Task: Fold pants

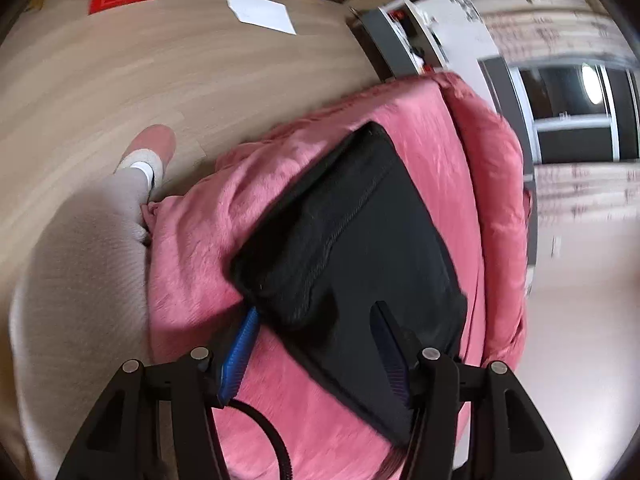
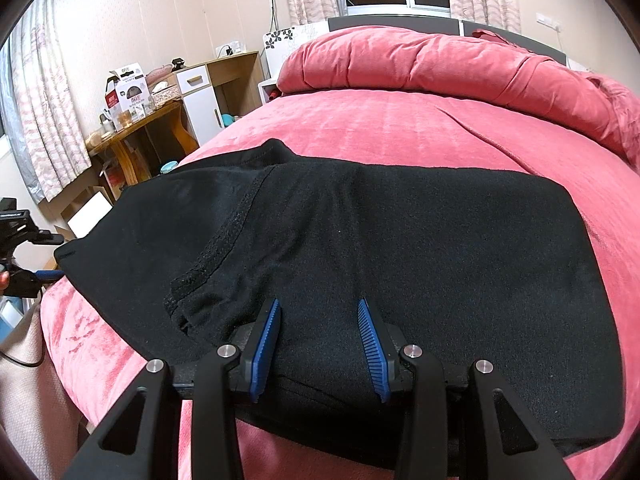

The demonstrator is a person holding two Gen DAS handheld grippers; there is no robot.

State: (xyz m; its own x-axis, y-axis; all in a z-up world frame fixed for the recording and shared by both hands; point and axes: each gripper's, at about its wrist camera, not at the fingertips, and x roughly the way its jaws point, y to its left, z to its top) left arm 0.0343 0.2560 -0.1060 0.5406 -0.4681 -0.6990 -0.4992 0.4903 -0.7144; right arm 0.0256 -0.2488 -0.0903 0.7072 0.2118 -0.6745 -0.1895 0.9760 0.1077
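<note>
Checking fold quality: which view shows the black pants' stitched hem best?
Right wrist view: the pants lie spread across the pink blanket, sharp, with the hem visible along its run. Left wrist view shows the hem too, but motion-blurred and partly blocked by the fingers.

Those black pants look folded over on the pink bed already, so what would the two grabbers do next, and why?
Probably draw the left gripper back: its jaws stand apart around the edge of the black pants, no longer pinching. The right gripper straddles the near fold, pads apart, so it could then smooth it flat on the pink blanket.
</note>
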